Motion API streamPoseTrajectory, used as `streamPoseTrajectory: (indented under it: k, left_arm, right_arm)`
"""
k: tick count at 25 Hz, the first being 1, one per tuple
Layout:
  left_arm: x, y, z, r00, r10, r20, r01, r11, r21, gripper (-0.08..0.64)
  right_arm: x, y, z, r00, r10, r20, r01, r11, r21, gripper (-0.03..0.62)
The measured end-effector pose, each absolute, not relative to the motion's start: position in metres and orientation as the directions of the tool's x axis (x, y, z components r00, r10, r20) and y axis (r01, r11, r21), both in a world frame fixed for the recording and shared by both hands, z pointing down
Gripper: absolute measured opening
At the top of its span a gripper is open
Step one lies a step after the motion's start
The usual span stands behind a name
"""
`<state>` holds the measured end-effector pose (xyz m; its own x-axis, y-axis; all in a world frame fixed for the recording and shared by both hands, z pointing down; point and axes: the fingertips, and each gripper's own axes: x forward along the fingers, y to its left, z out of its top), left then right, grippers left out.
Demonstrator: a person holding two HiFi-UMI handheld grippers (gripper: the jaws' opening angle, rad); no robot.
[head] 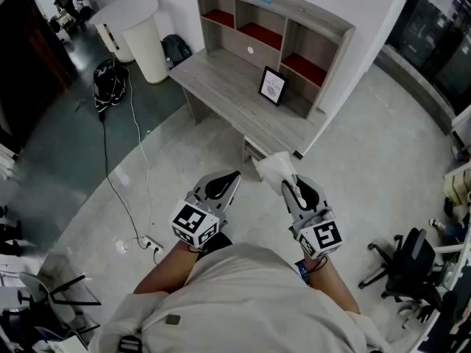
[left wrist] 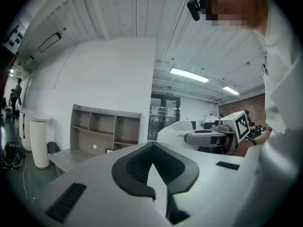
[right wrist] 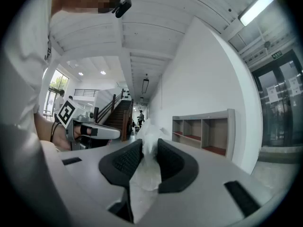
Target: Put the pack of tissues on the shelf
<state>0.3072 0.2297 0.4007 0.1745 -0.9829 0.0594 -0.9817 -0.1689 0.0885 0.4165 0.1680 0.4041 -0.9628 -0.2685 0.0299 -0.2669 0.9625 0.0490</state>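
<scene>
The right tongs [right wrist: 147, 161] are closing on the pack of tissues [head: 274, 166], with the dark pads pressing its crinkly white wrapper from both sides and the rest of the pack sticking out past the tips. The left tongs [left wrist: 151, 161] are sitting closed with their pads meeting at the tips and nothing between them. The person is holding both pairs level at waist height, side by side but apart, with the marker cubes facing back toward the body.

The pack is hanging in the air over the pale floor [head: 199, 160], just in front of the near edge of the grey desk [head: 221, 79]. It is not resting on anything.

At the back of the desk, against the white wall, the shelf [head: 274, 22] is standing upright, its open compartments lined in red. A small framed picture [head: 273, 85] is leaning on the desk in front of it. Off to the left a white cylindrical bin [head: 149, 46] is standing beside the desk, and a black cable [head: 109, 175] is trailing across the floor. A black office chair [head: 406, 269] is sitting well off to the right.
</scene>
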Motion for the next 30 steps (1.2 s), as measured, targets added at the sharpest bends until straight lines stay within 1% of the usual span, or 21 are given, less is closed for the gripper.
streamPoseTrajectory:
  k: [7,15,20,30]
  left_arm:
    - [0.293,0.232,0.405,0.176,-0.982,0.064,-0.981,-0.169,0.096,0.014]
    - [0.252,0.227,0.414,0.174,-0.982,0.072,-0.979,-0.164,0.122,0.014]
    - [0.209,0.22,0.417,0.18,-0.981,0.066,-0.977,-0.171,0.128,0.014]
    - [0.091,0.206,0.407,0.214,-0.975,0.063,-0.97,-0.204,0.136,0.014]
  right_arm:
    - [0.404,0.17,0.406,-0.966,-0.257,0.028,-0.255,0.966,0.045,0.109]
    - [0.365,0.164,0.412,-0.967,-0.252,0.046,-0.25,0.967,0.043,0.101]
    - [0.323,0.156,0.411,-0.965,-0.26,0.044,-0.257,0.965,0.056,0.094]
    - [0.209,0.137,0.401,-0.954,-0.296,0.055,-0.292,0.954,0.07,0.084]
